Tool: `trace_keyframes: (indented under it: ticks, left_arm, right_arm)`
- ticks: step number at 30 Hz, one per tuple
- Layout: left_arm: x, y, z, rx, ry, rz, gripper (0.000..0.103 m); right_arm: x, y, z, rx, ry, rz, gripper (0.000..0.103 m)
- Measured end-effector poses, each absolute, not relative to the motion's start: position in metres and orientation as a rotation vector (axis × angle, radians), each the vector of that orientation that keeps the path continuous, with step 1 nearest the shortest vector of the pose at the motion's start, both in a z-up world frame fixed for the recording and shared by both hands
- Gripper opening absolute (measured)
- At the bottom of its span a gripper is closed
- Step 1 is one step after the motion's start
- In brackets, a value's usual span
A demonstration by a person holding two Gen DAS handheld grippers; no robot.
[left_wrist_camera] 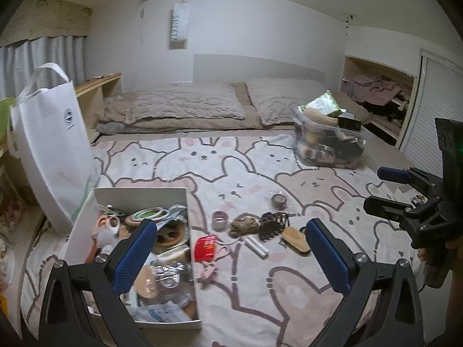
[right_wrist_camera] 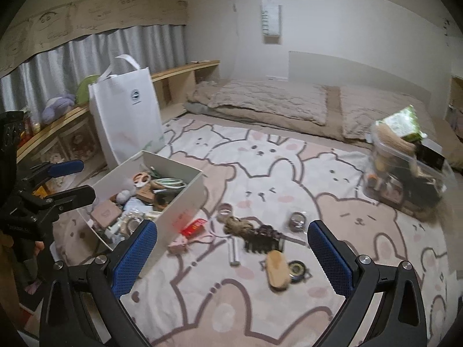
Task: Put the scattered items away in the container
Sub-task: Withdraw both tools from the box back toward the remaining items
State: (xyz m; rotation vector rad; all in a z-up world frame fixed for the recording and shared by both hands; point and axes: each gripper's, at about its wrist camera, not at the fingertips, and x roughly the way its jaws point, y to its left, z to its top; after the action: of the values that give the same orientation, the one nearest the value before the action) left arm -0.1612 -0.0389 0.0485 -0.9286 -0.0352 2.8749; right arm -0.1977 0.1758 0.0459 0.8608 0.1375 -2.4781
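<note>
We found both tongs, left gripper (left_wrist_camera: 231, 248) and right gripper (right_wrist_camera: 233, 248), spread wide and empty. The white box (left_wrist_camera: 191, 217) sat at their left; scattered items, including a hair claw (right_wrist_camera: 262, 238), lay ahead between the fingers, presumably lined up for picking.

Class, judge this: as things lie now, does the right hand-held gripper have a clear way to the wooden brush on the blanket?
Probably yes: the right hand-held gripper is open and empty, and the wooden brush lies uncovered ahead of it.
</note>
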Motion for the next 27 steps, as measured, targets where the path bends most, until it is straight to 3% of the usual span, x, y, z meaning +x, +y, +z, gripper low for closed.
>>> trace_keyframes:
  ticks: [27]
  left_arm:
    - [-0.184, 0.023, 0.031, -0.916, -0.023, 2.781, 0.103]
  right_arm:
    - [-0.197, 0.244, 0.028, 0.891, 0.109, -2.586, 0.103]
